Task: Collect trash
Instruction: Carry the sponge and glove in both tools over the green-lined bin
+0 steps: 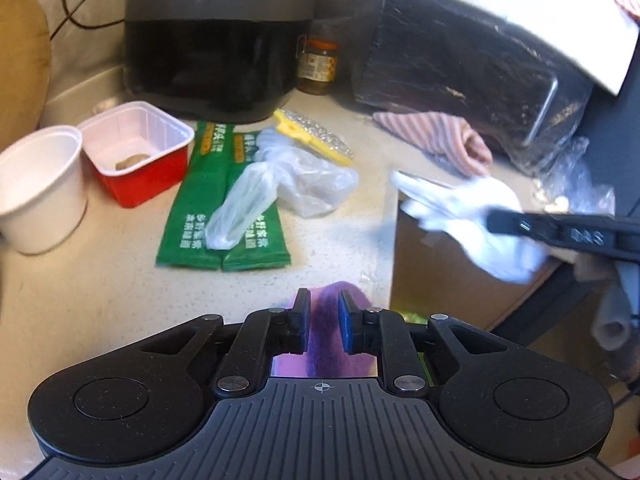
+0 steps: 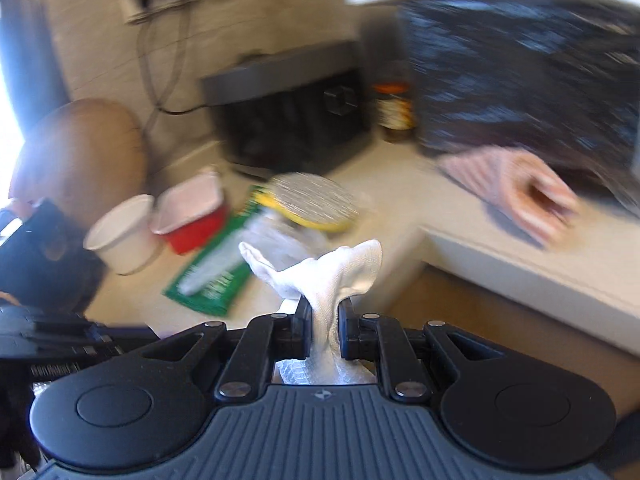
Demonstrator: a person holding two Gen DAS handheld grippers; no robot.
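A cluttered kitchen counter (image 1: 100, 300) fills both views, speckled and pale, with a dark cooker (image 1: 212, 44) against the wall. The trash in hand is seen first: a crumpled white tissue (image 2: 320, 280) is pinched between the closed jaws of the right gripper (image 2: 323, 320), held off the counter's edge, its loose ends fanning forward beyond the fingertips. In the left wrist view the same tissue (image 1: 460, 216) is seen out to the right, beyond the counter corner. The left gripper (image 1: 323, 318) is closed on something purple (image 1: 332, 332), soft-looking; what it is cannot be told, since most of it is hidden beneath the fingers.

Further out, uncollected trash is left on the counter: a clear plastic bag (image 1: 280, 188) lying across two green sachets (image 1: 216, 200), whose long axes run away from the left gripper toward the cooker. A red tray (image 1: 140, 160) and a white cup (image 1: 40, 188) stand to their left, touching or nearly so.

These items lie straight ahead of the left gripper and are judged nearer to it than to the right; both grippers are occupied, so a drop-off is probably called for first.
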